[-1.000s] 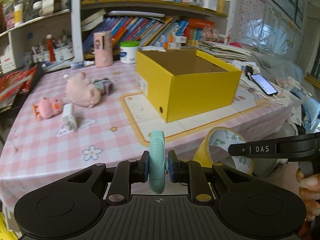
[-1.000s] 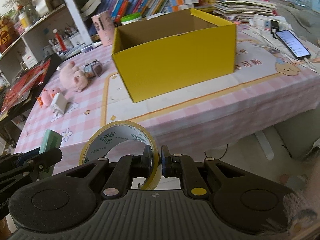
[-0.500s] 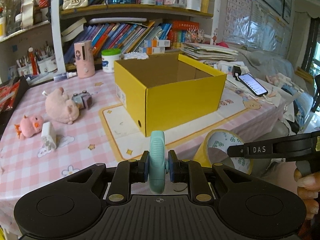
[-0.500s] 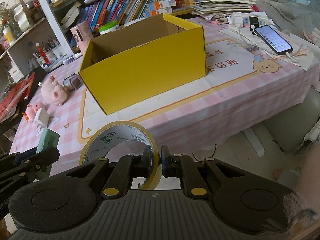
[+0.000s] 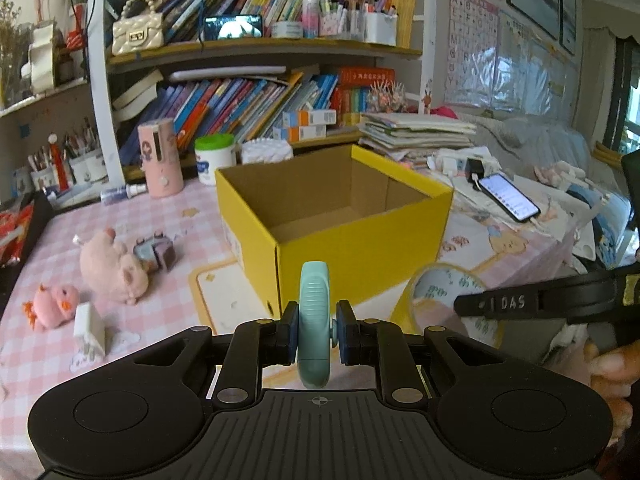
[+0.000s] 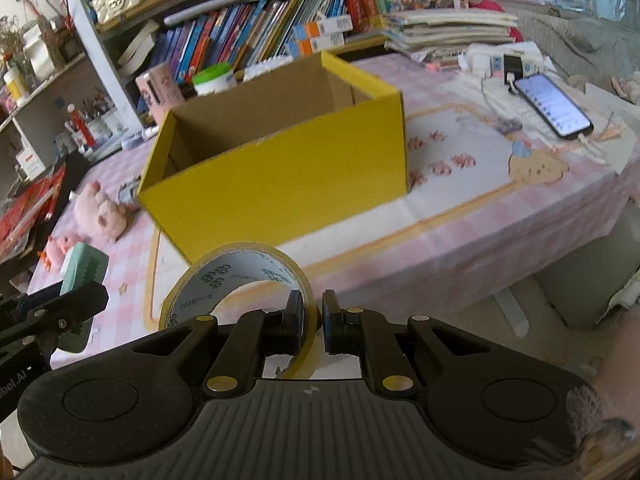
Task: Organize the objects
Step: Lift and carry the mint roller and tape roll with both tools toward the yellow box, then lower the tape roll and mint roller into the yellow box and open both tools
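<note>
An open yellow cardboard box point(image 5: 360, 244) stands on the pink checked table; it also shows in the right wrist view point(image 6: 288, 176). My left gripper point(image 5: 317, 330) is shut on a teal oblong object point(image 5: 315, 312), held upright in front of the box's near corner. My right gripper point(image 6: 311, 320) is shut on the rim of a yellow tape roll point(image 6: 236, 276), held above the table's front edge. The tape roll point(image 5: 448, 296) and right gripper arm show at the right of the left wrist view. The teal object point(image 6: 82, 268) shows at the left of the right wrist view.
A pink plush pig point(image 5: 112, 268), a small pink plush point(image 5: 54, 304), a white charger point(image 5: 90, 326) and a grey toy point(image 5: 156, 254) lie left of the box. A phone point(image 5: 508, 196) lies right of it. A pink cylinder point(image 5: 160, 158) and white jar point(image 5: 214, 158) stand behind.
Both grippers have risen and moved toward the box with their objects held. The box now looks nearer and its inside shows more.
</note>
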The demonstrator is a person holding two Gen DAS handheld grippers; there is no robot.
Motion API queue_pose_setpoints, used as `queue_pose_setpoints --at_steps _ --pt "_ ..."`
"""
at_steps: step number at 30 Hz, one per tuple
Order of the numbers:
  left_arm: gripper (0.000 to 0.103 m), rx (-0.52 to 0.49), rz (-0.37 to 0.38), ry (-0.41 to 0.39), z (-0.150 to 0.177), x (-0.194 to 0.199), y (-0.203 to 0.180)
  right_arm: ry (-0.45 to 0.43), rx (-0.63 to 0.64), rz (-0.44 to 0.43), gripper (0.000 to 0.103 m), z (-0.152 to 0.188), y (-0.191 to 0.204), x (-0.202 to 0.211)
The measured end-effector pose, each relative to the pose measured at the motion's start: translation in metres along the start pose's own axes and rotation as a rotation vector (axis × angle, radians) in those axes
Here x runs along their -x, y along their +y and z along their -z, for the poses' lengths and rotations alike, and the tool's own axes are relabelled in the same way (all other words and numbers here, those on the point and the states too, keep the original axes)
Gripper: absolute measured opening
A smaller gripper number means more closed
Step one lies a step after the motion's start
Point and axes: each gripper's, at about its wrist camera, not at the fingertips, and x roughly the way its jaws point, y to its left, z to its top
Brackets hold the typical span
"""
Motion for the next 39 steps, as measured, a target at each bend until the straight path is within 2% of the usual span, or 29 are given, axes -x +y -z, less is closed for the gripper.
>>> queue_pose_setpoints --at_steps 9,17,22,28,34,39 --pt "0.017 0.019 -0.041 -0.074 -0.042 -0.024 0.003 -0.185 0.085 -0.038 0.01 -0.074 -0.003 0.003" --pt "0.017 0.038 -0.082 -0.107 -0.069 -0.058 -0.003 -0.243 0.176 -0.066 0.01 -0.13 -0.008 -0.024" --pt "0.017 0.059 -0.113 -0.089 -0.077 -0.081 -0.006 -0.223 0.266 -0.078 0.01 -0.152 -0.009 -0.055" --pt "0.017 0.061 -0.146 -0.032 -0.08 -0.112 -0.01 -0.177 0.495 -0.098 0.01 -0.169 0.004 -0.104" --pt "0.017 0.063 -0.168 0.022 -0.079 -0.14 -0.012 -0.092 0.643 -0.111 0.01 -0.172 0.01 -0.149" --pt "0.017 0.068 -0.186 0.058 -0.078 -0.158 -0.01 0.019 0.719 -0.101 0.01 -0.168 0.011 -0.176"
